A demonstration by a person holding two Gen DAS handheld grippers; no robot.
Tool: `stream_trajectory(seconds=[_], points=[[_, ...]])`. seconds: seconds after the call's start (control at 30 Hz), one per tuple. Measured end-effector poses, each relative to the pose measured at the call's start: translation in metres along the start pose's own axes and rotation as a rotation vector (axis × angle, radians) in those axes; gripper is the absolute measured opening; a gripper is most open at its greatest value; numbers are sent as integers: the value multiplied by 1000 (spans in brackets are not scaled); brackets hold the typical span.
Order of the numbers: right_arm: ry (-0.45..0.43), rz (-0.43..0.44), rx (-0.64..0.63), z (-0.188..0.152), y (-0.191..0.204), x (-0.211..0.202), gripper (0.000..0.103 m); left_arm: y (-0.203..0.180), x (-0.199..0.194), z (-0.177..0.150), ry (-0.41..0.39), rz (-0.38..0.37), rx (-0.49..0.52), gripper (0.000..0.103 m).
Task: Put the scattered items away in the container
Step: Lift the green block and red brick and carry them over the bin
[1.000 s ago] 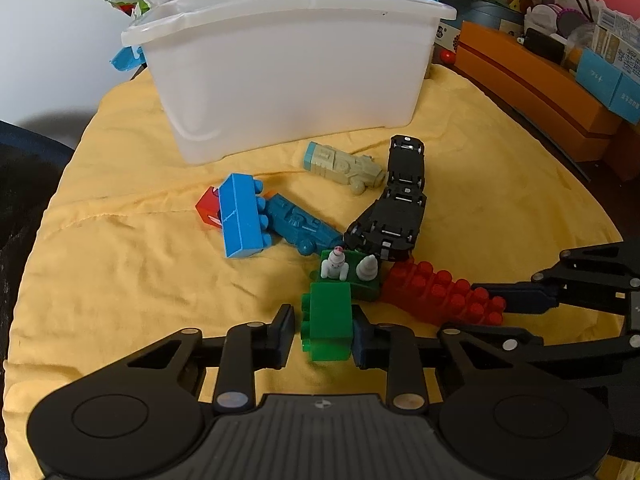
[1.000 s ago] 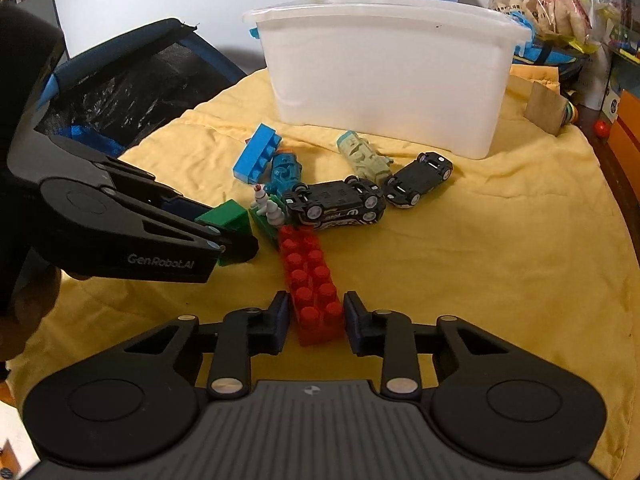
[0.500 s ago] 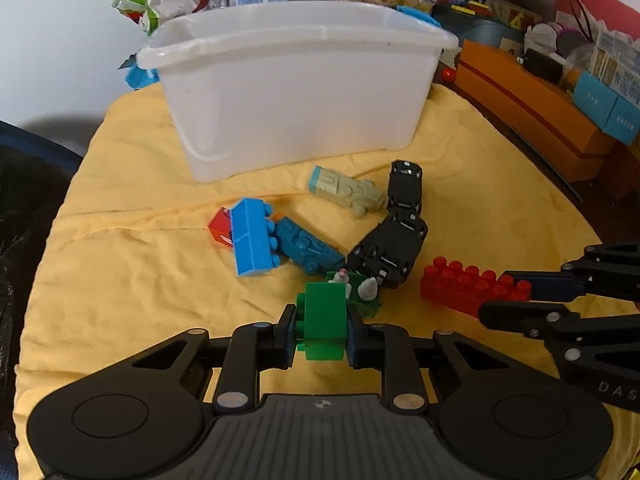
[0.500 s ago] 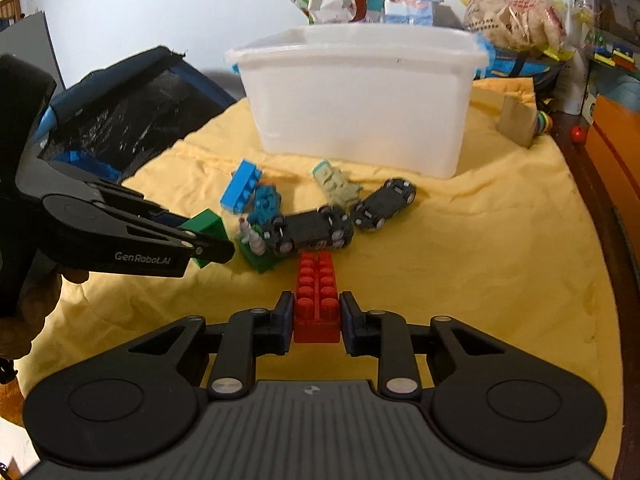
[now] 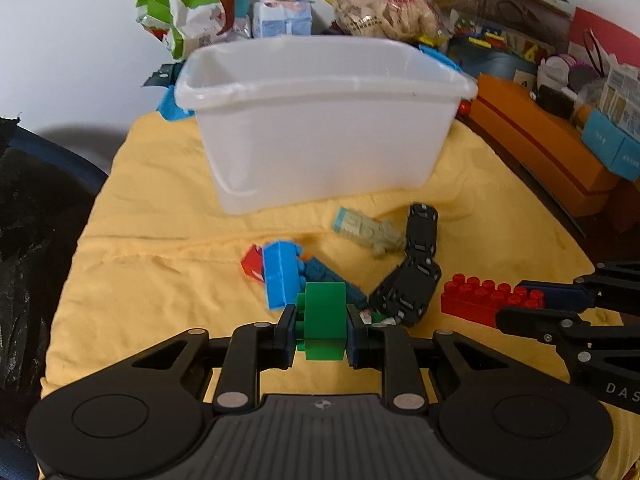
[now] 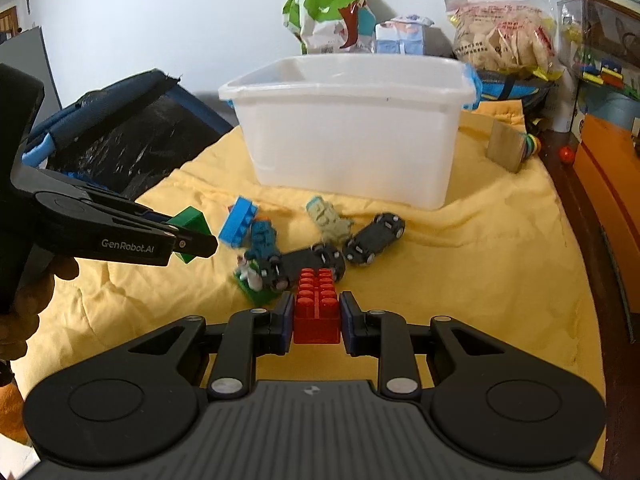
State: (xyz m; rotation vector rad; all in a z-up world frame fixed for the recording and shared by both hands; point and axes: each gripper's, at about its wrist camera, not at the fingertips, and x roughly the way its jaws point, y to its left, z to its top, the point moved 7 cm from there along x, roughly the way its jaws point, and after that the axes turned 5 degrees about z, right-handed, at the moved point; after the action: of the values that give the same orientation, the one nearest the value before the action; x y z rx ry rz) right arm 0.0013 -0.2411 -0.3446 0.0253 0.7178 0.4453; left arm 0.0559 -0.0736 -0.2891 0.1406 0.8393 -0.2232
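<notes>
My left gripper (image 5: 321, 330) is shut on a green brick (image 5: 324, 322), held above the yellow cloth; the same green brick (image 6: 191, 225) shows in the right wrist view. My right gripper (image 6: 316, 320) is shut on a long red brick (image 6: 317, 306), also lifted. The white plastic bin (image 5: 320, 128) stands beyond on the cloth, its inside mostly hidden. On the cloth lie a blue brick (image 5: 280, 276), a small red piece (image 5: 252, 266), a teal toy car (image 6: 262, 240), a beige toy car (image 5: 366, 230), two black toy cars (image 5: 404, 294) (image 5: 421, 226) and a green plate with small figures (image 6: 250, 280).
Snack bags (image 5: 192, 8) and boxes crowd behind the bin. An orange box (image 5: 536, 144) runs along the right side. A dark bag (image 6: 120, 132) lies left of the cloth. A person's hand (image 6: 24, 300) holds the left gripper. A wooden block (image 6: 506, 150) sits at the back right.
Both grippers closed fully on their bricks and rose off the cloth, the green brick with the left, the red brick with the right. The bin's opening now comes into view.
</notes>
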Motion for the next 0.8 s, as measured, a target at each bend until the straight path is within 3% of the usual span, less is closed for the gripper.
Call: stream_trajectory(seconds=[0.43,0.6,0.8], points=[[-87,-31,14,55,2,-22,27,20,-29,56,-77,31,-27,26],[-152,-36,11,97,0,-28,27,26,-39,93,-121,45,-22,27],[-222,-71,-3,149,-12,-9,27,38,-24,138,-148,72,-45,27]])
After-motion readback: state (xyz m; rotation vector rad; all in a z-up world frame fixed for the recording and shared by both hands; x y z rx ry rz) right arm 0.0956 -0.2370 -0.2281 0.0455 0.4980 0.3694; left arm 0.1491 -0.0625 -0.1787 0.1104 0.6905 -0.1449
